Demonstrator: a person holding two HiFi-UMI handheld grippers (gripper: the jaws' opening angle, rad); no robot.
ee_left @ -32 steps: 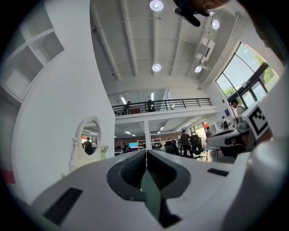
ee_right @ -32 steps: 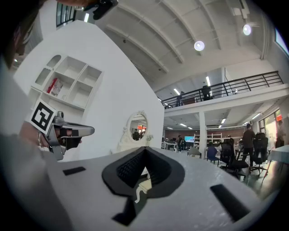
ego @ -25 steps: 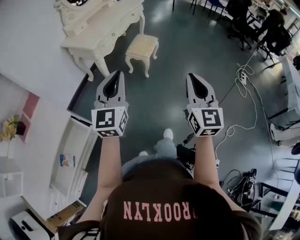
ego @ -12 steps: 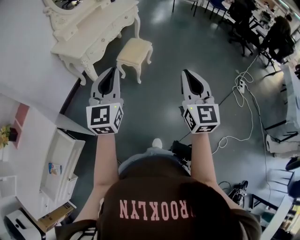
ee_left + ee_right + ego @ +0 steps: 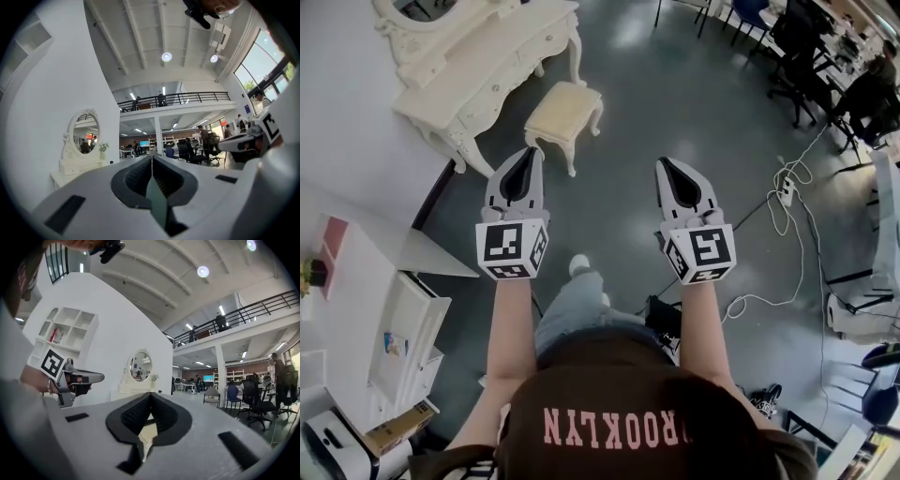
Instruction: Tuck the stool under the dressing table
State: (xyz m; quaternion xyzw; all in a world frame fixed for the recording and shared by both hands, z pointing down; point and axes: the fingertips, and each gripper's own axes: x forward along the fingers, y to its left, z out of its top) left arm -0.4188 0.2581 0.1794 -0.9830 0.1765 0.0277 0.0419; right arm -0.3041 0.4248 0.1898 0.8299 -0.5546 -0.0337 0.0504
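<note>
The cream stool (image 5: pixel 562 109) stands on the dark floor, out in front of the white dressing table (image 5: pixel 487 67) at the upper left of the head view. My left gripper (image 5: pixel 528 154) is shut and empty, its tip just short of the stool's near edge. To its right, my right gripper (image 5: pixel 664 165) is also shut and holds nothing. In the left gripper view the shut left gripper (image 5: pixel 151 157) points level, with the table's oval mirror (image 5: pixel 83 135) to the left. The right gripper (image 5: pixel 151 394) faces that mirror (image 5: pixel 139 365), and a cream stool leg (image 5: pixel 143 446) shows low behind its jaws.
A white shelf unit (image 5: pixel 403 319) stands along the wall at the left. Cables (image 5: pixel 778 216) trail over the floor at the right, with a dark bag (image 5: pixel 661 314) beside the person's legs. Office chairs and seated people (image 5: pixel 825 66) fill the far right.
The person has walked forward with both arms out. The stool and dressing table now lie closer to the gripper tips, and both grippers have stayed shut.
</note>
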